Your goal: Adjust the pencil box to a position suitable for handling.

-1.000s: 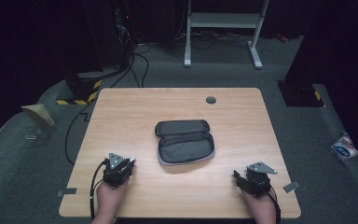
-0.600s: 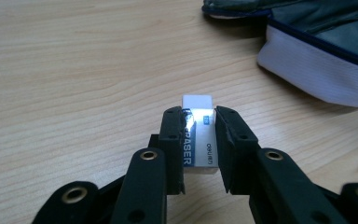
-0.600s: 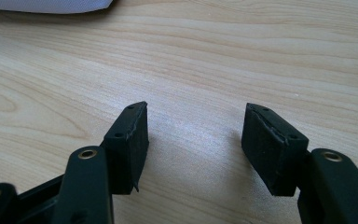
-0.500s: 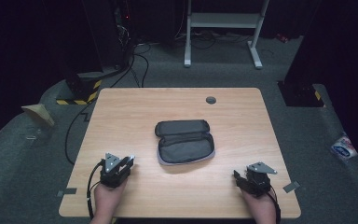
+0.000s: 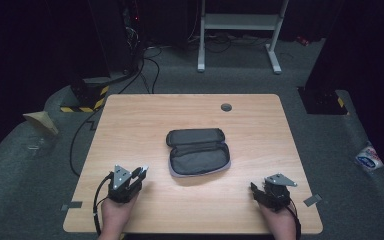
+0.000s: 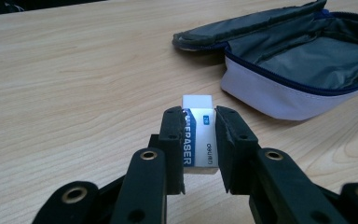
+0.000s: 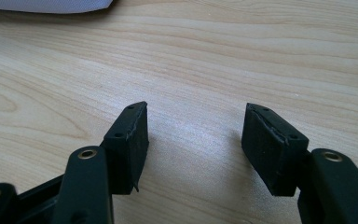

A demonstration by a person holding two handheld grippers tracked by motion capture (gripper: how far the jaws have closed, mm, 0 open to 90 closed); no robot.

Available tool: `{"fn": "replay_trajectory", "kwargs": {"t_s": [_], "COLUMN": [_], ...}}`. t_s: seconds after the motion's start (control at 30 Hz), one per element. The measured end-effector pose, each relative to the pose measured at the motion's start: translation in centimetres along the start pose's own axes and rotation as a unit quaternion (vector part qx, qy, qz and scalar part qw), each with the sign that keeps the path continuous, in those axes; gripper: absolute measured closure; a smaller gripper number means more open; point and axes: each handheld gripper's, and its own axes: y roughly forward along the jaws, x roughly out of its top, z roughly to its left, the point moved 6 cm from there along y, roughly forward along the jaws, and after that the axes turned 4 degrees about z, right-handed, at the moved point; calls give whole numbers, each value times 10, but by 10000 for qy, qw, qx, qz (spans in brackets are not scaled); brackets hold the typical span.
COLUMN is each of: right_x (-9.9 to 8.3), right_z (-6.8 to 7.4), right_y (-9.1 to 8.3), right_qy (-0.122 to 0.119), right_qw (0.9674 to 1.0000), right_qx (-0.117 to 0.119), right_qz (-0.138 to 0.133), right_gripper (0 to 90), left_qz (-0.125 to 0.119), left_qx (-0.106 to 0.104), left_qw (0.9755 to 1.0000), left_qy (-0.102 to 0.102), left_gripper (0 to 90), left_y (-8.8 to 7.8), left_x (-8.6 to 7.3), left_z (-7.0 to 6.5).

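Note:
A dark pencil case lies unzipped and open at the middle of the wooden table; in the left gripper view its grey lining and pale outer side show at the upper right. My left gripper is shut on a white eraser with a blue-and-white sleeve, low over the table, left of the case. My right gripper stands open over bare wood with nothing between its jaws, near the front right of the table.
A round grommet hole sits near the table's far edge. Beyond the table stand a metal frame, cables on the floor and a yellow-black striped block. Bare wood surrounds the case on all sides.
My left gripper has shifted slightly, a little toward the table's front edge. The right gripper and the case have not moved.

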Motion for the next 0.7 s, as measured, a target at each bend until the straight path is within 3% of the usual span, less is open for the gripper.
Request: {"fn": "replay_trajectory", "kwargs": {"t_s": [0.27, 0.7], "right_x": [0, 0], "right_z": [0, 0], "right_y": [0, 0], "right_qy": [-1, 2], "right_qw": [10000, 10000], "right_qx": [3, 6], "right_qz": [0, -1], "right_gripper": [408, 407], "left_qz": [-219, -236], "left_qx": [-24, -130], "left_qw": [9997, 9995], "left_qy": [86, 145], "left_gripper": [729, 729], "left_y": [-9, -7], "left_x": [8, 13], "left_z": [-5, -13]}}
